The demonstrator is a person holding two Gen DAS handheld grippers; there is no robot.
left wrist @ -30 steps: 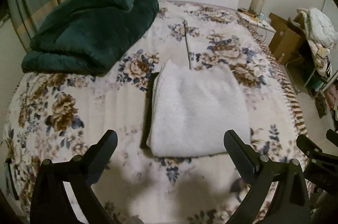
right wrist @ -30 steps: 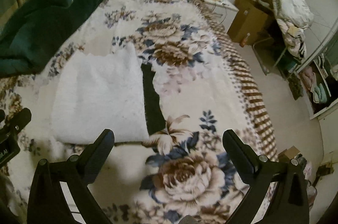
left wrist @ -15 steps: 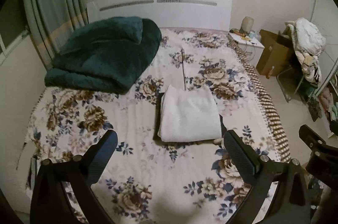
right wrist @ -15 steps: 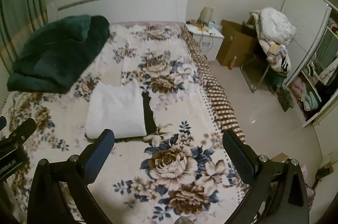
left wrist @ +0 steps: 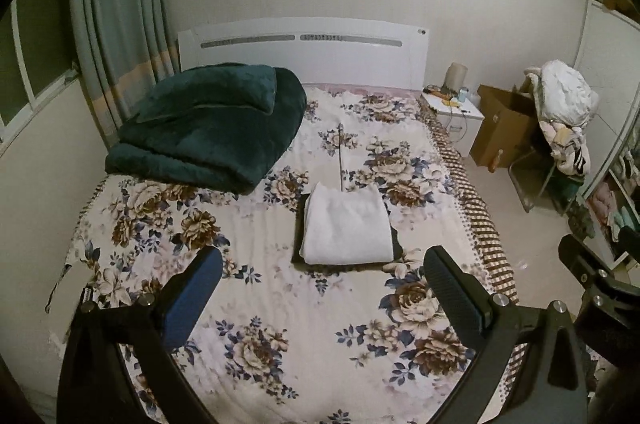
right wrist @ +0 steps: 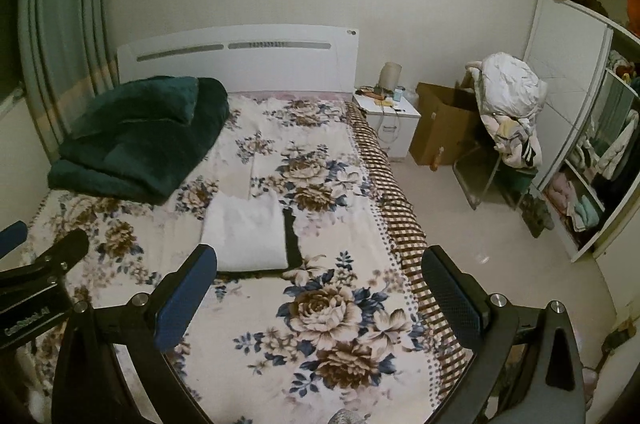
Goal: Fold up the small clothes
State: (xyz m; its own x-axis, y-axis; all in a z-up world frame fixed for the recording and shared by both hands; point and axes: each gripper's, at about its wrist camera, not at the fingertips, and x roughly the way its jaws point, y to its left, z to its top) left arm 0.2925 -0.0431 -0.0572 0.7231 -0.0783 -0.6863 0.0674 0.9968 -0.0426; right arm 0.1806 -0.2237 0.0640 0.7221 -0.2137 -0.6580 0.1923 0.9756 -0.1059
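At the centre of the left wrist frame, a folded white garment lies squared off on top of a dark folded piece whose edges show along its left side and lower rim; in the right wrist frame the same stack sits left of centre, the white fold above and the dark strip at its right. Both rest on the floral bed. The folding looks finished for these two pieces; the likely next move is to fetch another garment, though none lies loose on the bed. Upper left, a dark green blanket is heaped near the white headboard. The left claw and right claw are both released, fingers spread wide and empty, held high and well apart from the stack, tilted down toward the bed.
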